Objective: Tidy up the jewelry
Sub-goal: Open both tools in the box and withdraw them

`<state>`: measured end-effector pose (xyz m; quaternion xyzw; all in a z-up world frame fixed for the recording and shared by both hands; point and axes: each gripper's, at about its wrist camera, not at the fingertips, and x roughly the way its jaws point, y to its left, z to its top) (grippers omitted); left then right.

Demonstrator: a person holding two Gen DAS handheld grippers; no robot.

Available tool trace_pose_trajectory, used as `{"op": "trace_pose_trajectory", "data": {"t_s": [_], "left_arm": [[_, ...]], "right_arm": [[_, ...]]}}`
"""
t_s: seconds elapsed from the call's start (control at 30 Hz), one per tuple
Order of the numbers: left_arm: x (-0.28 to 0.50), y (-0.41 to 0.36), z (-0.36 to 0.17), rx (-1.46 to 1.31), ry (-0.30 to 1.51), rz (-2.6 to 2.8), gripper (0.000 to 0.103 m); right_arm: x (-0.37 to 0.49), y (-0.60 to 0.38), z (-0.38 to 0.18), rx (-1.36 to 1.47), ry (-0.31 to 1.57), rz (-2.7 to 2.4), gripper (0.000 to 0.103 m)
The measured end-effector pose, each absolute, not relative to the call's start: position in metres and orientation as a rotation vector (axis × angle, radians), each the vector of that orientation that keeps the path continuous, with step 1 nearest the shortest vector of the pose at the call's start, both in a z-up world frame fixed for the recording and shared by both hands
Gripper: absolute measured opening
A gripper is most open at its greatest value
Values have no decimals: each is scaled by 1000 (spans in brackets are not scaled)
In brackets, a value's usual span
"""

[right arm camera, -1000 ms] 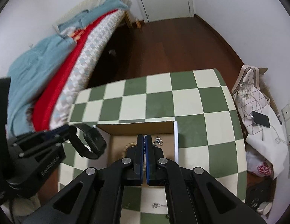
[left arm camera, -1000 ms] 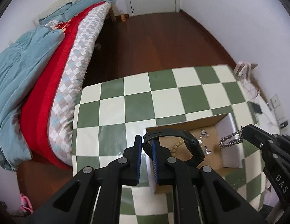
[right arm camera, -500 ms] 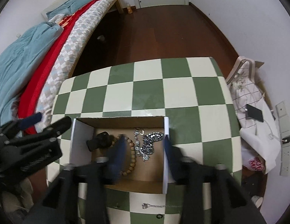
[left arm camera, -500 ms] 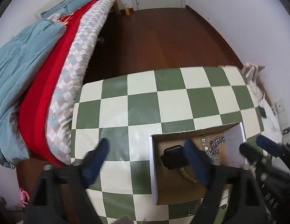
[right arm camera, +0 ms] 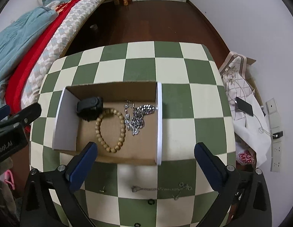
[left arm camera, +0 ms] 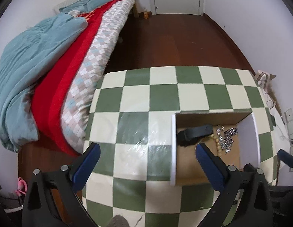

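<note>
A shallow cardboard box (right arm camera: 159,124) (left arm camera: 173,147) sits on the green-and-cream checkered table. Inside lie a black watch (right arm camera: 89,105) (left arm camera: 195,132), a wooden bead bracelet (right arm camera: 110,130) (left arm camera: 217,145) and a heap of silver chain (right arm camera: 137,114) (left arm camera: 226,136). My right gripper (right arm camera: 145,156) is open above the box's near edge, nothing between its fingers. My left gripper (left arm camera: 148,158) is open over the table, left of the box. On the table nearer me lie a thin chain (right arm camera: 161,188), an ear stud (right arm camera: 103,189) and a small black ring (right arm camera: 150,201).
A bed with teal, red and diamond-patterned covers (left arm camera: 52,75) flanks the table's left side. Dark wooden floor (right arm camera: 155,19) stretches to a white door. Right of the table lie bags, a phone (right arm camera: 244,108) and a power strip (right arm camera: 274,132).
My left gripper let go of the black watch and my right let go of the silver chain; both now lie in the box. Both grippers opened wide and drew back.
</note>
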<state>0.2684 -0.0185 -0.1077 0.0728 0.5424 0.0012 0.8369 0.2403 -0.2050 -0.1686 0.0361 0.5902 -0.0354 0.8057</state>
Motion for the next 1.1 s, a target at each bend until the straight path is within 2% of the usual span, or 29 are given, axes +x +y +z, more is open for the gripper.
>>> {"op": "trace_pose_trajectory", "data": {"t_s": [0.47, 1.1], "left_arm": [[203, -5, -83, 132, 1042, 22, 103], [115, 7, -1, 88, 853, -9, 103]], "right_arm": [[192, -206, -137, 72, 1187, -99, 103], [97, -191, -35, 42, 955, -107, 103]]}}
